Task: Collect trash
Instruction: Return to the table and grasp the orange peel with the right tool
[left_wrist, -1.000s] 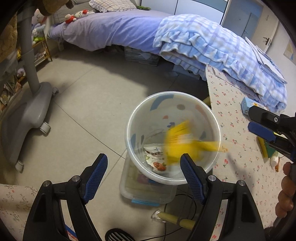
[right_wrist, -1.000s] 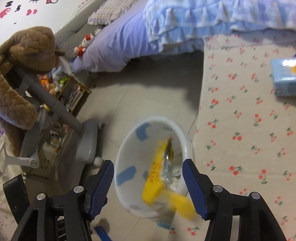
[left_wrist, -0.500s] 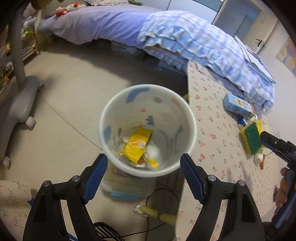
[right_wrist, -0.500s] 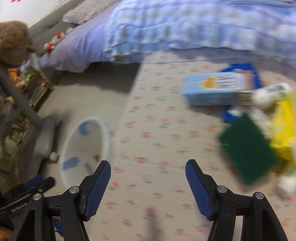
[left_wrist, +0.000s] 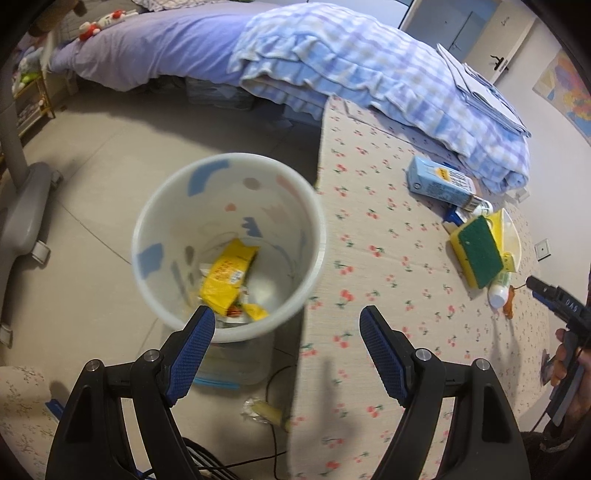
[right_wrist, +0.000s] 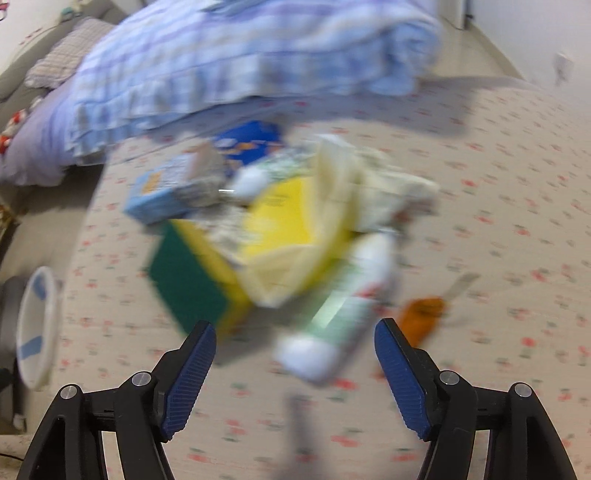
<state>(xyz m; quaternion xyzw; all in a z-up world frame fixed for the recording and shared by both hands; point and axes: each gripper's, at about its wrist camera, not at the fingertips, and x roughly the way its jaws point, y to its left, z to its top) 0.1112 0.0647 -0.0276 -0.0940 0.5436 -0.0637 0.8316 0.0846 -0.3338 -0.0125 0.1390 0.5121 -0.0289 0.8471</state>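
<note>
A white trash bin (left_wrist: 162, 206) with pastel shapes stands on the floor beside the cherry-print table (left_wrist: 373, 236); a yellow wrapper (left_wrist: 227, 275) lies inside. My left gripper (left_wrist: 286, 332) is open and empty above the bin's near rim. My right gripper (right_wrist: 291, 350) is open and empty over the table, facing a blurred pile: a green-yellow sponge (right_wrist: 184, 280), a white tube (right_wrist: 343, 306), a yellow bag (right_wrist: 288, 218), a light blue carton (right_wrist: 162, 192) and an orange scrap (right_wrist: 421, 314). The bin also shows at the right wrist view's left edge (right_wrist: 35, 325).
A bed with a blue checked blanket (left_wrist: 351, 70) runs behind the table. A grey chair base (left_wrist: 22, 218) stands on the floor at left. A clear plastic box (left_wrist: 236, 362) sits under the bin, and a cable and wrapper (left_wrist: 262, 410) lie on the floor.
The yellow wrapper fell from my right gripper into the bin. The right gripper then swung right from the bin to the pile on the table. The left gripper shifted towards the table.
</note>
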